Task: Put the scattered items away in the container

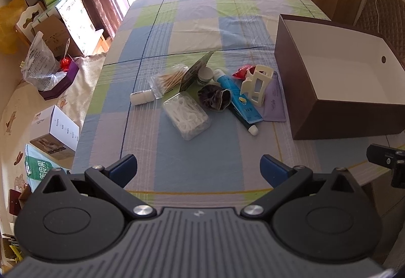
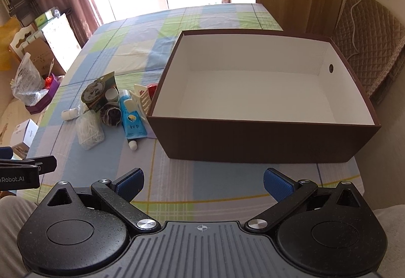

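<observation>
Right wrist: one box (image 2: 263, 141), two tubes (image 2: 131, 118).

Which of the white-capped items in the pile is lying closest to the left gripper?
The blue toothpaste tube: its white cap points toward the left gripper, nearer than the small white bottle or the white-lidded jar.

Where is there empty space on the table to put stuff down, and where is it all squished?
Bare cloth lies between the left gripper and the floss pick box, and across the far table toward the window. The brown box is empty inside. It is crowded where the blue tube, scrunchie, white clip and cotton swabs bunch together beside the box.
</observation>
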The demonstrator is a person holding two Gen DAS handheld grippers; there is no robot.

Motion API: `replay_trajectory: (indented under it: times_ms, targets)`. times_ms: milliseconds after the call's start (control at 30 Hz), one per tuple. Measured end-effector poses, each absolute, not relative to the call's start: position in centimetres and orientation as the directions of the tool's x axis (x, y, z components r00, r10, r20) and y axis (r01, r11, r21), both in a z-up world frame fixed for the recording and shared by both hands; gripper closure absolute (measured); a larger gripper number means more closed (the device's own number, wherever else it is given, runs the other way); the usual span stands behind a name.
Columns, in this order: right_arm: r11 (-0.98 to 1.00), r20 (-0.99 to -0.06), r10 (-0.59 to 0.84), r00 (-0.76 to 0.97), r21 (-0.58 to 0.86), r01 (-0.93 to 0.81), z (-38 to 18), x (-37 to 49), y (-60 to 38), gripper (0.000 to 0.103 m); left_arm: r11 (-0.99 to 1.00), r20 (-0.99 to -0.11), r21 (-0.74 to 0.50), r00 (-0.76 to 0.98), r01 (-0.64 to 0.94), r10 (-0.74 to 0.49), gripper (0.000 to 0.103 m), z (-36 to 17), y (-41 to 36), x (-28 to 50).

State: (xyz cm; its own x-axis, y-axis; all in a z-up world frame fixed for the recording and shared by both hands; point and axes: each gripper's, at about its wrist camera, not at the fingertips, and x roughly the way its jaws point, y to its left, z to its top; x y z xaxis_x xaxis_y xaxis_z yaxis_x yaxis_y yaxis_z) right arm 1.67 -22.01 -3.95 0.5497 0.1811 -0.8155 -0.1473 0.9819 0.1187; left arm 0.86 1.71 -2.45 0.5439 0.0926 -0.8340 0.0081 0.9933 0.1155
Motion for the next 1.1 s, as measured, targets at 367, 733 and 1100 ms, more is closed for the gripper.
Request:
replay_trajectory:
  times_ms: [367,733,1100]
  targets:
    - [0.983,-0.802,0.181,0.57,0.134,-0.123,-4.3,3.0,-23.2,0.0,0.99,-0.807,0.094,0.591,0.109,0.011,0.007,-3.2,1.2,1.9]
    - [0.984,-0.811,0.176,0.557,0.163,-0.074,-5.4,4.5,-25.3,0.0,0.958,-0.813,0.063,0.57,0.281,-0.114,0.027,-6.0,-0.1,5.8]
    - [0.982,-0.781,0.175,0.599,0.179,-0.053,-5.4,6.5,-26.4,0.0,0.923,-0.822,0.017,0.531,0.385,-0.206,0.031,-8.5,-1.0,9.5]
